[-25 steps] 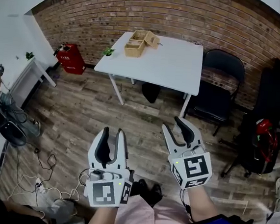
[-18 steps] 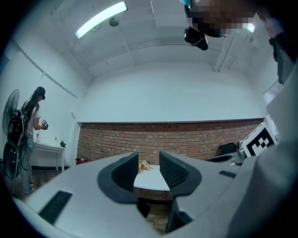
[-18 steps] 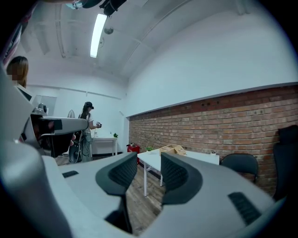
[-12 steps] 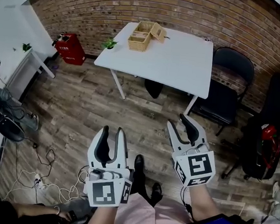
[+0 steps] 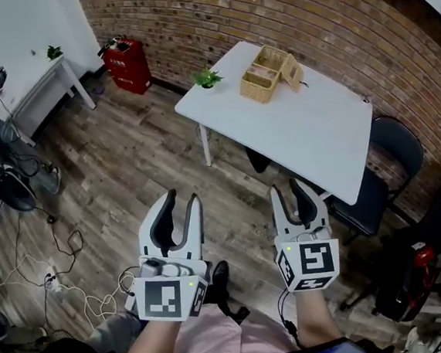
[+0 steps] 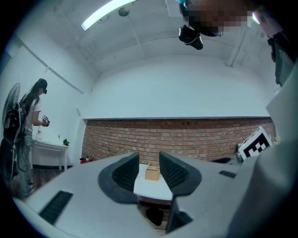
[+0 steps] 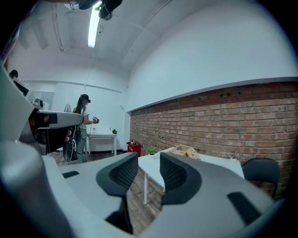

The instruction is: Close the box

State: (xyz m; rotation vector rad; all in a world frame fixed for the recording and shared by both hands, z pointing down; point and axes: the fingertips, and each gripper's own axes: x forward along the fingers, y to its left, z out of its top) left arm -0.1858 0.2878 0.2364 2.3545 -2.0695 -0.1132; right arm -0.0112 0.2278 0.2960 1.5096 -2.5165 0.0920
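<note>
A wicker box (image 5: 263,75) stands at the far side of the white table (image 5: 302,129), its lid (image 5: 293,71) tipped open to the right. Both grippers hang over the wooden floor, well short of the table. My left gripper (image 5: 181,201) is open and empty; in the left gripper view the distant box (image 6: 152,172) shows between its fingers (image 6: 125,173). My right gripper (image 5: 301,192) points at the table's near edge, its jaws closing a little with nothing between them. In the right gripper view the box (image 7: 184,151) lies far off to the right.
A small potted plant (image 5: 207,77) sits at the table's left corner. A red case (image 5: 130,66) stands by the brick wall, a black chair (image 5: 378,187) right of the table. Cables (image 5: 56,268) lie on the floor at left. Another person (image 6: 30,123) stands far left.
In the head view the table and box have slid right and nearer as I came closer. Both grippers have kept their places in front of me, still empty.
</note>
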